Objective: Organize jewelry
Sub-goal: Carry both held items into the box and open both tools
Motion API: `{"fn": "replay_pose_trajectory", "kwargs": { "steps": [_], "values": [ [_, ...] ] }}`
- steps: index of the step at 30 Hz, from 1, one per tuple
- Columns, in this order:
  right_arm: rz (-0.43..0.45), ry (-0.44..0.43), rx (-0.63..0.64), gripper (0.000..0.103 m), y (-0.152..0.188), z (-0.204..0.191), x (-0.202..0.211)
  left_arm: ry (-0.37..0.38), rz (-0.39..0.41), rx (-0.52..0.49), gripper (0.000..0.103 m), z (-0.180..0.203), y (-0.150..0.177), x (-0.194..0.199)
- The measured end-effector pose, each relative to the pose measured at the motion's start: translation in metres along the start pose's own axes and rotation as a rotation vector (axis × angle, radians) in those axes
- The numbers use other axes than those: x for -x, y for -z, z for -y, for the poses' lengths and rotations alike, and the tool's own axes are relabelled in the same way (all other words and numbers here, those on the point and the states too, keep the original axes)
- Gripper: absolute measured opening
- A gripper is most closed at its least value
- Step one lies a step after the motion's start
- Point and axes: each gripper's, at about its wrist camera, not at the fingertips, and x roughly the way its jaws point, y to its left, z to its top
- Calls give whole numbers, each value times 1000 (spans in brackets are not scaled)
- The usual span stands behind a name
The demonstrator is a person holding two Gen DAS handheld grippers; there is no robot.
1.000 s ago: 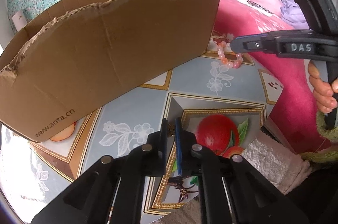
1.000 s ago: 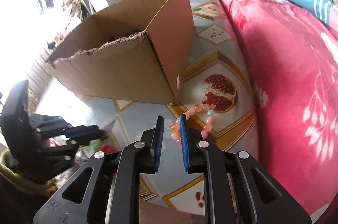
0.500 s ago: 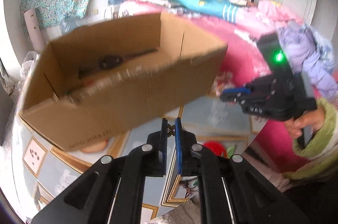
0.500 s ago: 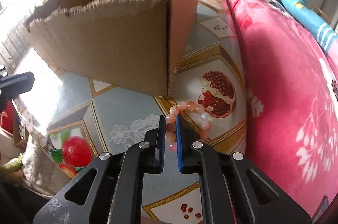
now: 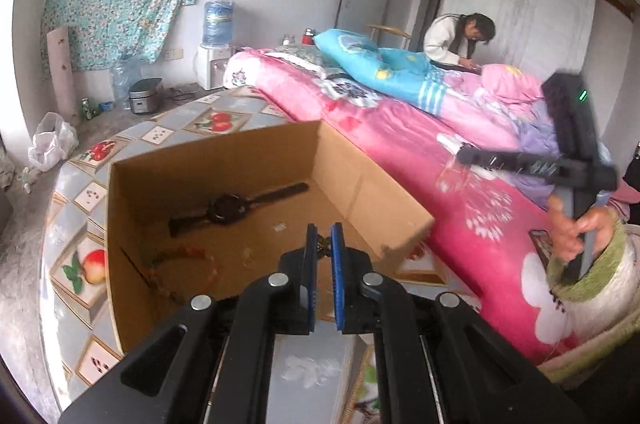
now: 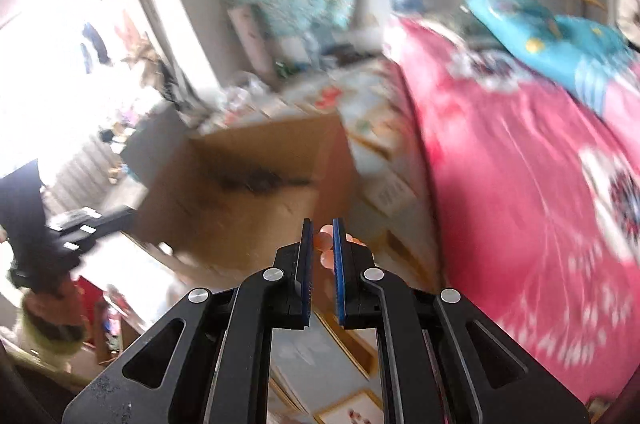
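Note:
An open cardboard box [image 5: 360,184] stands on the fruit-print table [image 5: 224,120]. Inside it lie a black watch [image 5: 228,206] and a red-green bead string [image 5: 180,256]. My left gripper [image 5: 324,244] is shut on a small bronze-coloured ornament [image 5: 323,247] and holds it above the box's near side. My right gripper [image 6: 322,244] is shut on a pink bead bracelet [image 6: 326,244], raised in front of the box [image 6: 256,184]; this view is blurred. The right gripper also shows in the left wrist view [image 5: 472,156], off to the right of the box over the bed.
A pink bed [image 5: 440,152] with a blue quilt [image 5: 384,68] runs along the table's right side. A person [image 5: 456,40] sits at its far end. A water dispenser [image 5: 216,56] and a rice cooker [image 5: 144,100] stand by the far wall.
Both grippers have risen. The left one now looks down into the box with the ornament. The right one closed on the bracelet and lifted it off the table.

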Motion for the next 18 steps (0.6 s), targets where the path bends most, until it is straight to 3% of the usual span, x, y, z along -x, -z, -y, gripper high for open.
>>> {"fn": "replay_pose_trajectory", "kwargs": {
  "steps": [3,5,11,13,18],
  "values": [
    [-40,-92,35,7,-26,-17,-18,-15,-22,32,6,-13,-3,-9],
    [-77,-106,70,7,-36,-28,-35,-22,-39,64,6,-22,-3,-14],
    [-291,-65,179,11,-33,-48,-108,-28,-87,128,6,-40,5,-29],
    [-353,-18,182,22,-26,-43,-127,-27,-104,143,6,-45,8,-33],
    [-298,-25,131,22,-29,-28,-114,-28,-143,168,6,-55,12,-41]
  ]
}}
